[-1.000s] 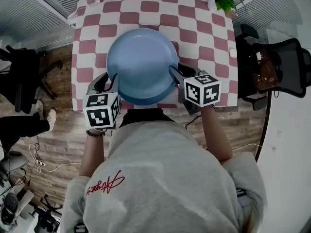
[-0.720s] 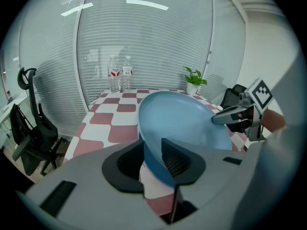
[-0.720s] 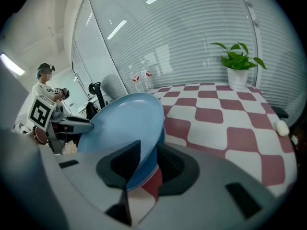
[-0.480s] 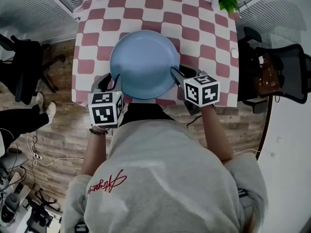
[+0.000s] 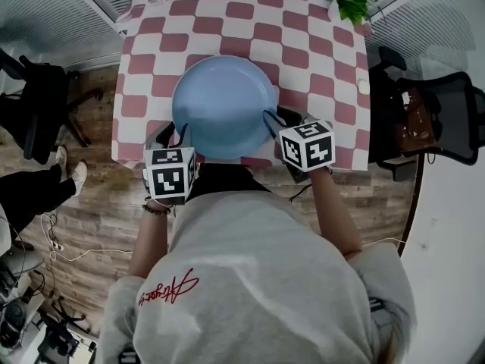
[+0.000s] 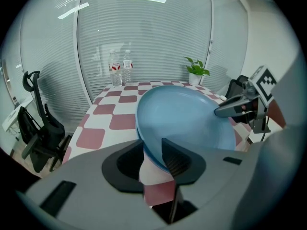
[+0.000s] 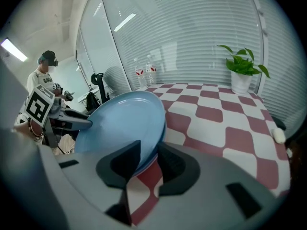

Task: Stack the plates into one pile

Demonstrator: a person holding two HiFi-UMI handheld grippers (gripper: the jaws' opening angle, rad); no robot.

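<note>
Grip: left gripper (image 5: pixel 179 132) and right gripper (image 5: pixel 270 117) clamp opposite rims of the blue plate (image 5: pixel 223 101);
Care: keep it level; release both sides together

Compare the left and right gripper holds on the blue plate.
Left gripper clamps the blue plate's left rim; right gripper clamps its right rim. In the head view, the left sits nearer the person than the right. Shared: both shut on the rim.
</note>
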